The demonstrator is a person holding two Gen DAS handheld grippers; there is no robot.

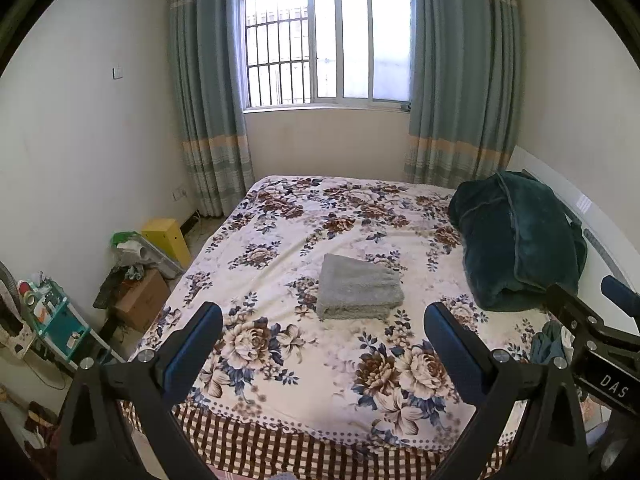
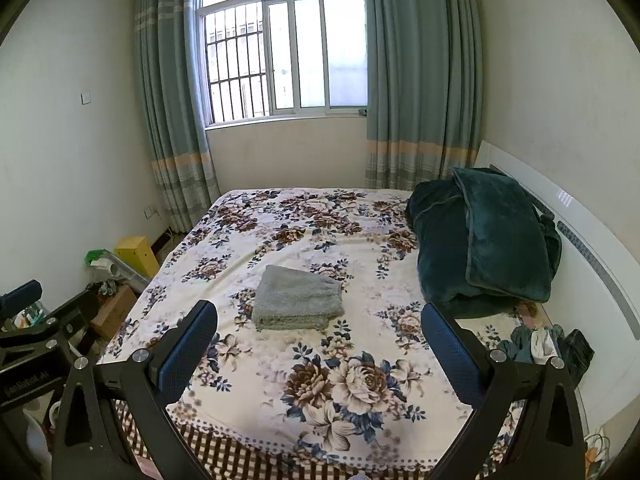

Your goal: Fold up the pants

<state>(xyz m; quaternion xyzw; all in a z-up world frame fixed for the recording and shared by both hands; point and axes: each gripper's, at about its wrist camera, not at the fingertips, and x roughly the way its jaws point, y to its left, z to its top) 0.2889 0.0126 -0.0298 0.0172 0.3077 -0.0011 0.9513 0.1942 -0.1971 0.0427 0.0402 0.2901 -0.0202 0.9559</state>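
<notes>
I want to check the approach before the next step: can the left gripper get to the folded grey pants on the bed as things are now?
Probably yes. The left gripper is open and empty, and only bare floral sheet lies between it and the folded grey pants. The green blanket sits off to the right.

The left black two-finger gripper [image 1: 323,312] is showing blue textured pads [image 1: 196,344], silver round screws and white "DAS" lettering on its neighbour; the right black gripper [image 2: 319,312] is wearing matching blue pads [image 2: 450,354].
</notes>
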